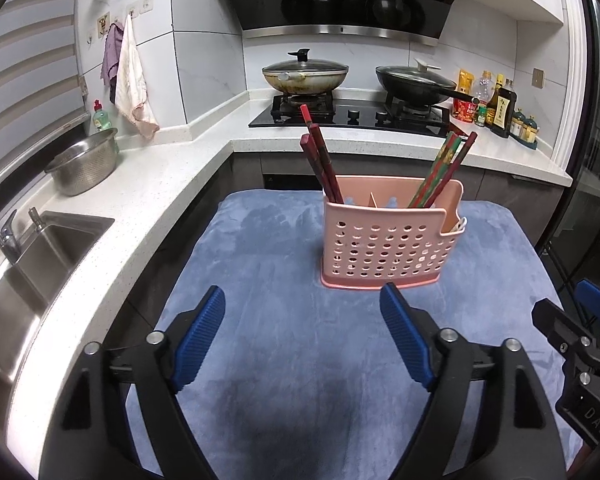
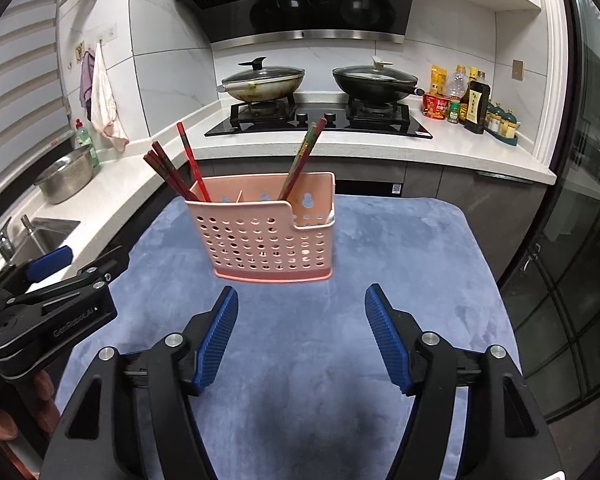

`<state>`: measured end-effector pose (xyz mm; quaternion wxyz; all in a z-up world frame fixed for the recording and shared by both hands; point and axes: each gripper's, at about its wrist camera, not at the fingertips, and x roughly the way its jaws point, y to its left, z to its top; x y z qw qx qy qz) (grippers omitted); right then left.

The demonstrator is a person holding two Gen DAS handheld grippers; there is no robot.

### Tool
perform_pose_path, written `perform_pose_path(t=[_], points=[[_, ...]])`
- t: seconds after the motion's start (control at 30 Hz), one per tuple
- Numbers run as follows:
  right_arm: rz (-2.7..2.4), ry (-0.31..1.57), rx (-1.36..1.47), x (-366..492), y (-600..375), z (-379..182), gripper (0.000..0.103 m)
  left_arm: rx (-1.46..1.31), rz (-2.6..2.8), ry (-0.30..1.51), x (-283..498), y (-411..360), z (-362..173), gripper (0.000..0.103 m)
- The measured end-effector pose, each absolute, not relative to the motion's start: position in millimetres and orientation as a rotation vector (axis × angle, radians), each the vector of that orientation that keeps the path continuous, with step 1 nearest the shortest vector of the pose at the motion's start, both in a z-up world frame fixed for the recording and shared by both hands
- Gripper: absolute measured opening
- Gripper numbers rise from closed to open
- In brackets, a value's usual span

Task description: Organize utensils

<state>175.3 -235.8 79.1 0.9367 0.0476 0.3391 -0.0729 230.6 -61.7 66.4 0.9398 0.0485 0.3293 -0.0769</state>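
A pink perforated utensil holder (image 1: 388, 236) (image 2: 268, 232) stands upright on a blue cloth (image 1: 284, 272) (image 2: 400, 264). Dark red chopsticks (image 1: 320, 160) (image 2: 172, 176) lean in its left compartment. Patterned red-green chopsticks (image 1: 440, 168) (image 2: 304, 156) lean in its right compartment. My left gripper (image 1: 304, 300) is open and empty, just in front of the holder. My right gripper (image 2: 302, 300) is open and empty, also just in front of it. The left gripper also shows at the left edge of the right wrist view (image 2: 60, 280).
A white counter (image 1: 140, 184) curves round the left and back. It bears a sink (image 1: 40, 256), a steel colander (image 1: 84, 164), a hob with two lidded pans (image 1: 304, 76) (image 1: 416, 80) and bottles (image 1: 496, 108). A glass door (image 2: 580, 240) is at the right.
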Motion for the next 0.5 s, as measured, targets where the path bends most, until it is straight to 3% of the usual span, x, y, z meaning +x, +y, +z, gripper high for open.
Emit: perform_pose_path(t=[0.27,0.4,0.5], points=[[-0.141,0.722,0.088,176,-235,72,0.072,0.109,-0.154,0.679,225,-62,60,0.088],[-0.152,0.744,0.09,175,-234,67,0.084,0.102,-0.157,0.697,226,-60,57,0.09],[-0.159,0.745,0.097,174,-235,64,0.084,0.099,-0.155,0.705,225,-59,54,0.093]])
